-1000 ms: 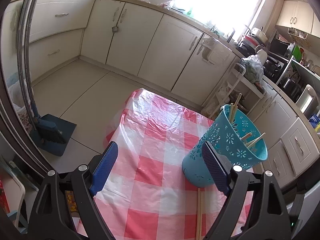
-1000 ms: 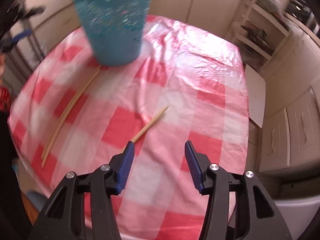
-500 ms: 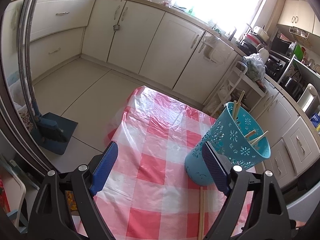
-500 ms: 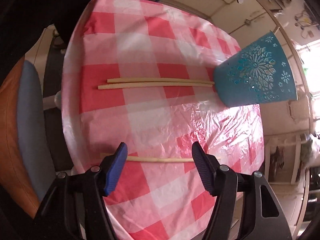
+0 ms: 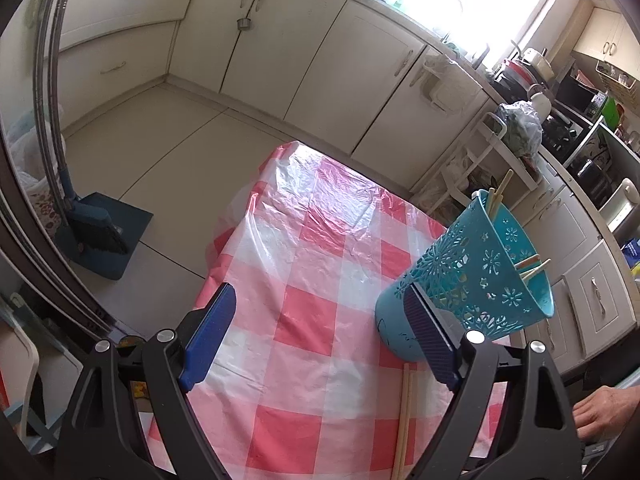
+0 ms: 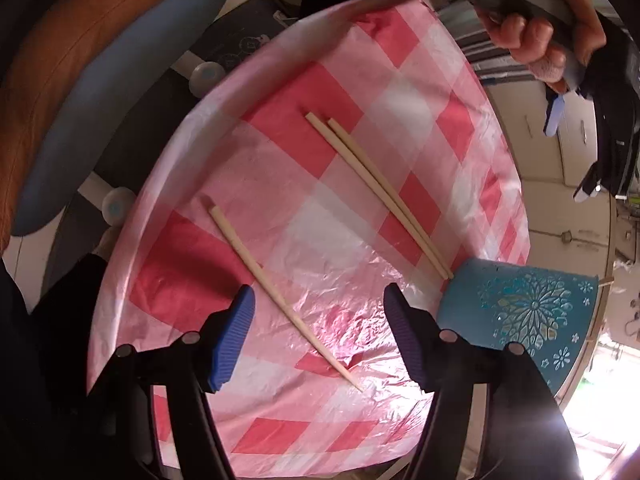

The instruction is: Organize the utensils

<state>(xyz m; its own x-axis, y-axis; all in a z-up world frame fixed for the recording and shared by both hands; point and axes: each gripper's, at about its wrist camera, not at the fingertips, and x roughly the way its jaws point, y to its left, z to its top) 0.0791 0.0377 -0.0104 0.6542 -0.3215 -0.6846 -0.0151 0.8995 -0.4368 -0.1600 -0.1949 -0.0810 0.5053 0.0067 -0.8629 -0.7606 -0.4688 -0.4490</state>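
A teal perforated holder (image 5: 472, 288) stands on the pink checked tablecloth (image 5: 320, 240) with several chopsticks in it. My left gripper (image 5: 320, 300) hangs open and empty, its right finger just in front of the holder's base. A pair of chopsticks (image 5: 406, 420) lies below the holder. In the right wrist view, a single chopstick (image 6: 280, 292) lies on the cloth and runs between the fingers of my open right gripper (image 6: 319, 300); the pads do not touch it. The pair of chopsticks (image 6: 380, 192) lies farther off, tips at the holder (image 6: 520, 312).
A chair with a blue and orange seat (image 6: 80, 80) stands by the table's edge. A hand (image 6: 540, 20) holds the left gripper at the upper right. A broom and dustpan (image 5: 96, 232) sit on the floor, with kitchen cabinets (image 5: 320, 60) beyond.
The right wrist view has rolled strongly and come closer to the single chopstick, which now runs between its fingers. Its jaws stand wider than a second ago. The left view has hardly shifted.
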